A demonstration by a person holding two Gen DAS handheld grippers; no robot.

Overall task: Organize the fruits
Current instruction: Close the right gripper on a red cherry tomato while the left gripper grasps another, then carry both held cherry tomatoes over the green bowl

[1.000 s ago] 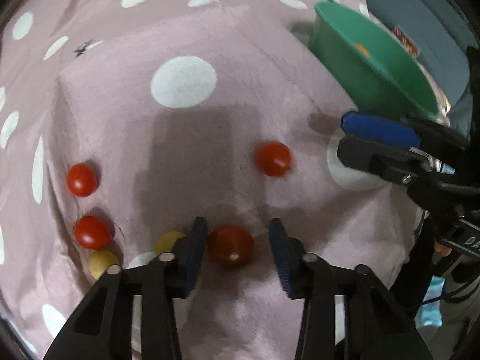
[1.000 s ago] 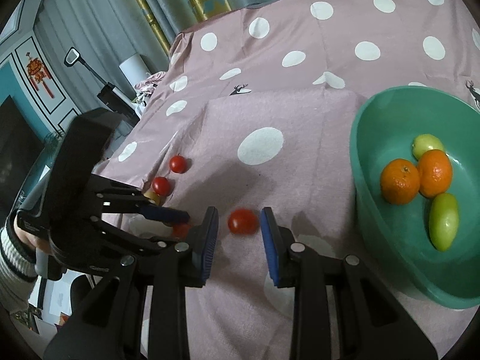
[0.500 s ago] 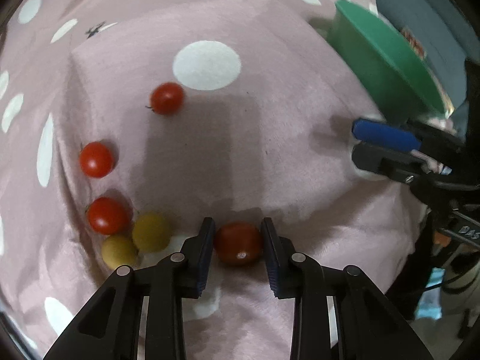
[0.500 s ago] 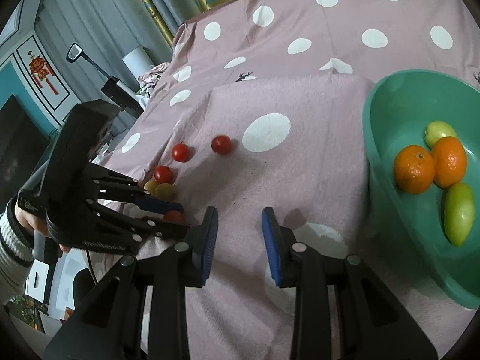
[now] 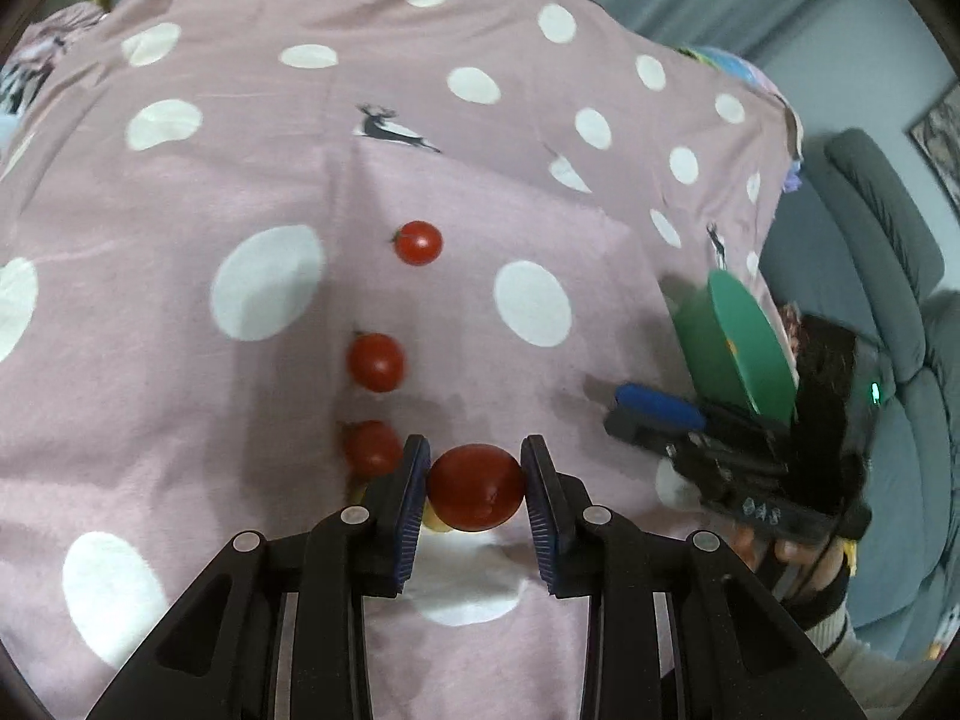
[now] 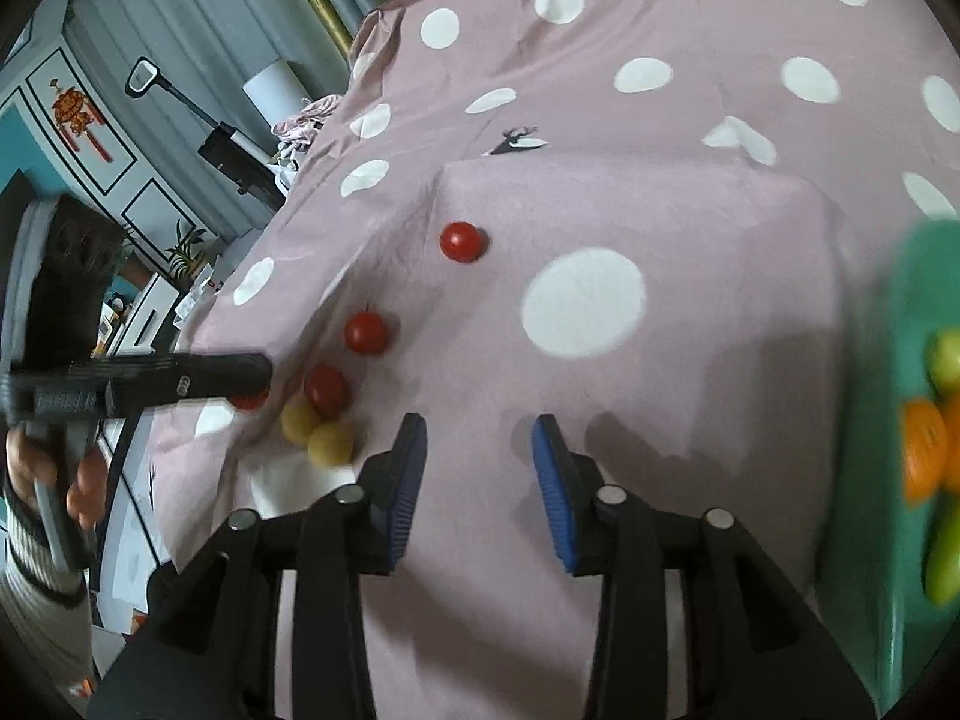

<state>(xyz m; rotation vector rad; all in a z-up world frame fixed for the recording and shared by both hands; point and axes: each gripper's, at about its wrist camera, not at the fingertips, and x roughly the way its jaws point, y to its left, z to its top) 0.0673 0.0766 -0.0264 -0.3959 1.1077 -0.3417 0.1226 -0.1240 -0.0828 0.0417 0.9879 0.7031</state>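
Observation:
My left gripper (image 5: 474,477) is shut on a red cherry tomato (image 5: 474,495) and holds it just above the pink dotted cloth (image 5: 180,420). Three more red tomatoes (image 5: 418,243) (image 5: 376,362) (image 5: 372,447) lie in a line beyond it. In the right wrist view the left gripper (image 6: 261,381) comes in from the left with that tomato (image 6: 249,401). Two yellow fruits (image 6: 298,420) (image 6: 330,443) lie close beside it. My right gripper (image 6: 480,450) hovers over bare cloth, its jaws opening with nothing between them. The green bowl (image 6: 900,312) at the right holds oranges (image 6: 924,450) and green fruits (image 6: 942,564).
The cloth drops off at its left edge toward a room with a cabinet (image 6: 150,210) and a lamp (image 6: 273,87). A grey sofa (image 5: 888,276) stands past the bowl (image 5: 738,348). A hand in a striped sleeve (image 6: 36,540) holds the left gripper.
The left jaws closed on the red tomato and lifted it while the view rolled. The tomato between the right jaws rolled away across the cloth, and the right jaws widened.

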